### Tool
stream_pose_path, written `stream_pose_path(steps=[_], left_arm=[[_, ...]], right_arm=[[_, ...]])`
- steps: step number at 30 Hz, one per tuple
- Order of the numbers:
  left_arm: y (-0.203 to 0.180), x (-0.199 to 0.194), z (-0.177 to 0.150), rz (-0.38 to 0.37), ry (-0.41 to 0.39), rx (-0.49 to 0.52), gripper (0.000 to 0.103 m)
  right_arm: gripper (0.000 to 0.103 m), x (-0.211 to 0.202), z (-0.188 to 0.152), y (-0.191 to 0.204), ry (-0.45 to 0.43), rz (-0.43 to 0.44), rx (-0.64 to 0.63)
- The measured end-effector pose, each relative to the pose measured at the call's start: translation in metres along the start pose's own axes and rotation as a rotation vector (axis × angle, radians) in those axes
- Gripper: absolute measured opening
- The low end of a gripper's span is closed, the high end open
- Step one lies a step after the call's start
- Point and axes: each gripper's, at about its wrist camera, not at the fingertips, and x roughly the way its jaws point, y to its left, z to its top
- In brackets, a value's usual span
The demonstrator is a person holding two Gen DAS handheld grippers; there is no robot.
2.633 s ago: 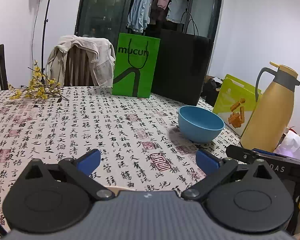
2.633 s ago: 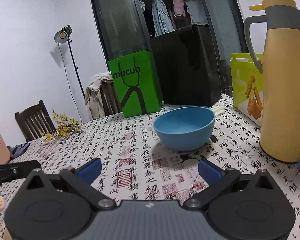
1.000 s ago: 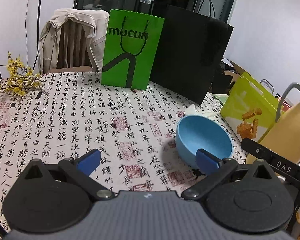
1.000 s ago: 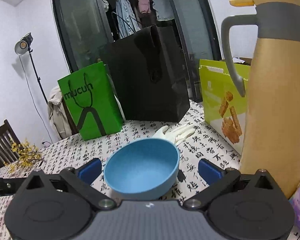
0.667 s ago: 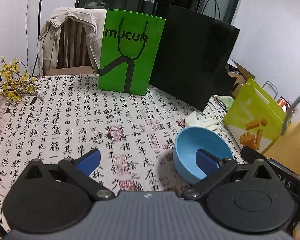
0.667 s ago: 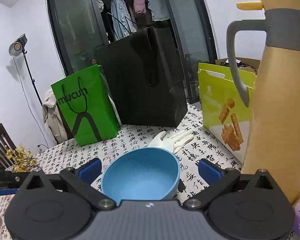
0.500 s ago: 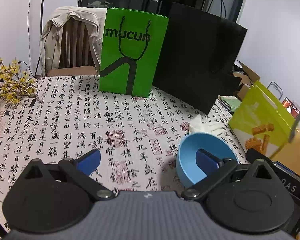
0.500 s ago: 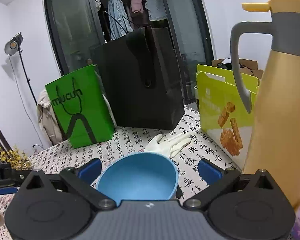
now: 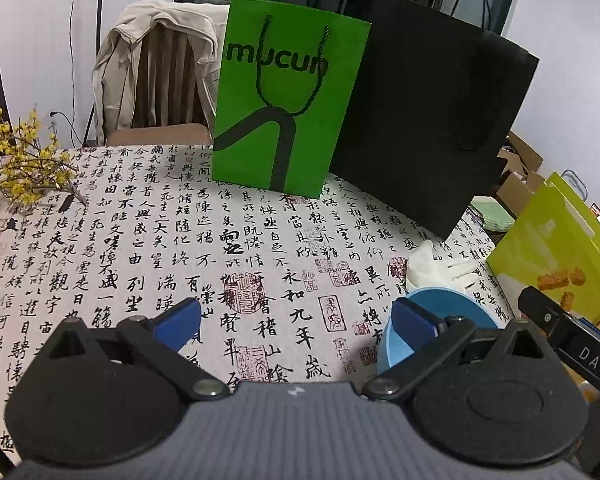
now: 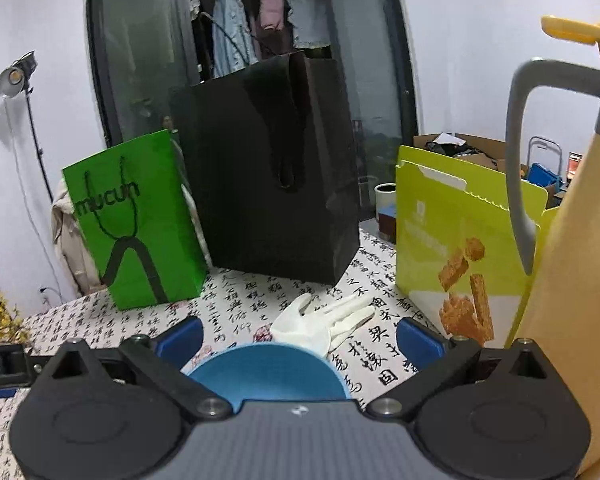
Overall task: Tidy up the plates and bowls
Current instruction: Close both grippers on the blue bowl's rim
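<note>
Bowl (image 10: 266, 372), blue and upright, sits on the calligraphy-print table (image 9: 148, 240) low between the spread fingers of the right tool (image 10: 300, 338), which grips nothing. Just beyond it lies a white glove (image 10: 320, 320), before a black bag (image 10: 268, 168) and a green bag (image 10: 132, 220). Left tool (image 9: 296, 320) is also wide open and empty, the bowl (image 9: 460, 308) behind its right finger.

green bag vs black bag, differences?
The green bag is smaller and printed "mucun"; the black bag is taller, wider and plain. Green stands left of black, overlapping its near edge. Both are upright paper bags with cord handles on the table.
</note>
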Motion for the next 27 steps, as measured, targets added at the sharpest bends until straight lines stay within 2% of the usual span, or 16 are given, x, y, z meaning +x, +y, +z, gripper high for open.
stream_pose_path(steps=[14, 27], left_arm=[[-0.020, 0.024, -0.005, -0.020, -0.003, 0.009, 0.103], [-0.041, 0.059, -0.022, 0.021, 0.036, 0.037, 0.103]], right_arm=[[0.103, 0.016, -0.019, -0.004, 0.033, 0.035, -0.027], [0.102, 0.026, -0.026, -0.018, 0.078, -0.018, -0.011]])
